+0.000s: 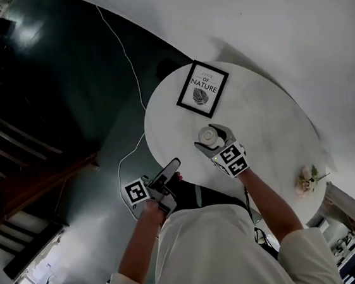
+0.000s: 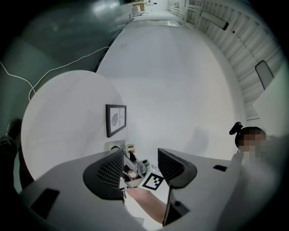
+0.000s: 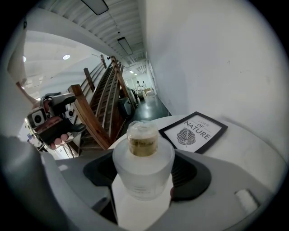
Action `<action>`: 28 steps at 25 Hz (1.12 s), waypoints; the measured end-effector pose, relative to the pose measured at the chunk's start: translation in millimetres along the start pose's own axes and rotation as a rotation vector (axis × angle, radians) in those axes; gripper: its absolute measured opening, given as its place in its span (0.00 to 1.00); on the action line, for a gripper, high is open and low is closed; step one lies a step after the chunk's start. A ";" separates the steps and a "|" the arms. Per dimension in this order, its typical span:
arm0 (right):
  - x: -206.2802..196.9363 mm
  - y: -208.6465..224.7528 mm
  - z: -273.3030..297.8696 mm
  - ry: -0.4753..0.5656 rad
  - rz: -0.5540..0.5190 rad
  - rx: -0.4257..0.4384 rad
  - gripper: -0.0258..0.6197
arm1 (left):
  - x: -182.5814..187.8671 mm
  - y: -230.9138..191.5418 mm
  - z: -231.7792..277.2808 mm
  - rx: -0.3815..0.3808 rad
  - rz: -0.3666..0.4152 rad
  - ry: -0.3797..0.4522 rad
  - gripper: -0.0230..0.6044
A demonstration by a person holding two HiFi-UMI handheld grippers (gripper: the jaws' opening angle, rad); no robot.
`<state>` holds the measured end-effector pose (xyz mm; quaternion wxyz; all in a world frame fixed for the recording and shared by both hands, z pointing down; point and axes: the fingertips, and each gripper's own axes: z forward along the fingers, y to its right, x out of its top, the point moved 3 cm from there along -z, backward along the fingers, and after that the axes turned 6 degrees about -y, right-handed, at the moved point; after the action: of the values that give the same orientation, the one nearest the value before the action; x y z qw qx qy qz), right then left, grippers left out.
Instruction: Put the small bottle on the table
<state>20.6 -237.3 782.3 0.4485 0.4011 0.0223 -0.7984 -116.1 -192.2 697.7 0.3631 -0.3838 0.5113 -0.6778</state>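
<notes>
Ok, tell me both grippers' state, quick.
Left gripper: open, nothing between its jaws.
Right gripper: closed on the small bottle.

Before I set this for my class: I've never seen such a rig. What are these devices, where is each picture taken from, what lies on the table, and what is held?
There is no robot: a person holds a two-jaw gripper in each hand. One picture comes from a head camera looking down. The other two come from cameras riding on each gripper. The round white table bears a framed leaf print and a small flower. The right gripper clamps the small frosted bottle. The left gripper is open and empty.
</notes>
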 end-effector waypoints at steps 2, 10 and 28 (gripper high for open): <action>-5.0 2.8 6.4 -0.007 -0.002 -0.002 0.58 | 0.3 -3.2 -0.3 0.004 0.000 0.000 0.35; -19.2 11.8 23.0 -0.025 0.011 -0.041 0.58 | 0.9 -7.3 -1.0 0.022 0.033 0.002 0.21; -21.8 22.9 34.6 -0.002 0.009 -0.090 0.58 | -6.0 -25.9 -8.4 0.076 0.013 -0.021 0.06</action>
<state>22.0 -249.4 827.6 0.4697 0.3797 0.0560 -0.7950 -123.6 -177.8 720.4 0.3873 -0.3736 0.4837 -0.6903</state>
